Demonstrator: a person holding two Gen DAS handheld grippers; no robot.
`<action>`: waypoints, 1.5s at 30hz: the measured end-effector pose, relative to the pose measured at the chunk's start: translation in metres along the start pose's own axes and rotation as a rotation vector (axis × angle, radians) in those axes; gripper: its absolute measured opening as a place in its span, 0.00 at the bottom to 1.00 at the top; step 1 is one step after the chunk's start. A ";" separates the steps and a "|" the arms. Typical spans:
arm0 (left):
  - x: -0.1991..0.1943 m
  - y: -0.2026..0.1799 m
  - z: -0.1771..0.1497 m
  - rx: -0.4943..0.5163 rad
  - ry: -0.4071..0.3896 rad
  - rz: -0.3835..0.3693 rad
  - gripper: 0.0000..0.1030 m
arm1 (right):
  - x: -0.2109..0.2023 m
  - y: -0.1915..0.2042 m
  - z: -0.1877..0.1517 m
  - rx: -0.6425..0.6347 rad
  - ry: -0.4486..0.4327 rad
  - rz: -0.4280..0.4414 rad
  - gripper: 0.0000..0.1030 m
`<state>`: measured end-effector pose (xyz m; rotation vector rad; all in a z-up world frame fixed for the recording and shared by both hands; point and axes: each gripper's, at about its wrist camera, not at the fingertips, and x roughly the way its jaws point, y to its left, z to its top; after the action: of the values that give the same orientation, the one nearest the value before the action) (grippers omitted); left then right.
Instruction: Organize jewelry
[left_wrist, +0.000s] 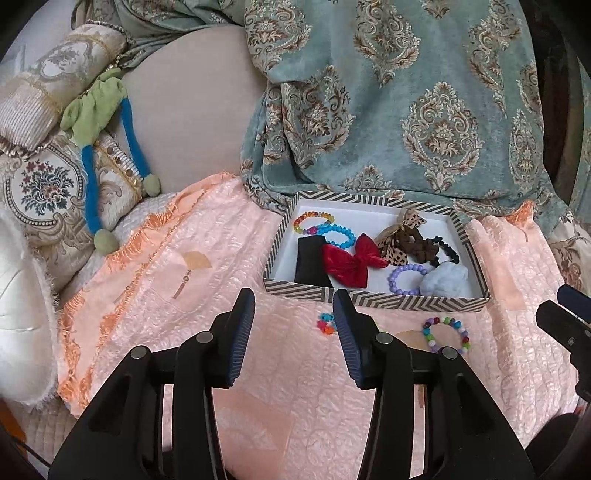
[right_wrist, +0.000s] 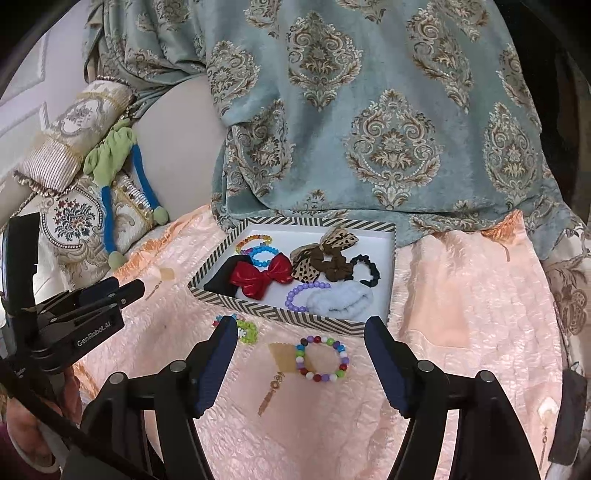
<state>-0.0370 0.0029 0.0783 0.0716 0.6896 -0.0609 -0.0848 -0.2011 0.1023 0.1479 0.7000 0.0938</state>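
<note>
Right wrist view: the right gripper (right_wrist: 301, 354) hangs with jaws apart and empty over a multicolour bead bracelet (right_wrist: 321, 358) lying on the pink bedspread (right_wrist: 461, 314). The left gripper (left_wrist: 293, 317) is likewise apart and empty, a small bead ring (left_wrist: 325, 322) just beyond it. These two seem left. Farther on, the striped box (right_wrist: 280, 314) already holds bows, scrunchies and bracelets. A patterned curtain (right_wrist: 369, 110) drapes behind; nothing blocks access.
</note>
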 end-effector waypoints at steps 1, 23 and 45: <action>-0.001 0.000 -0.001 0.001 -0.001 -0.001 0.42 | -0.001 -0.001 0.000 0.002 0.000 -0.003 0.67; 0.042 0.038 -0.027 -0.137 0.179 -0.080 0.56 | 0.038 -0.058 -0.037 0.109 0.154 0.002 0.49; 0.109 0.016 -0.038 -0.089 0.293 -0.077 0.56 | 0.120 -0.054 -0.041 0.023 0.271 -0.023 0.49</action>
<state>0.0243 0.0188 -0.0193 -0.0326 0.9874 -0.0941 -0.0180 -0.2338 -0.0140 0.1508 0.9736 0.0846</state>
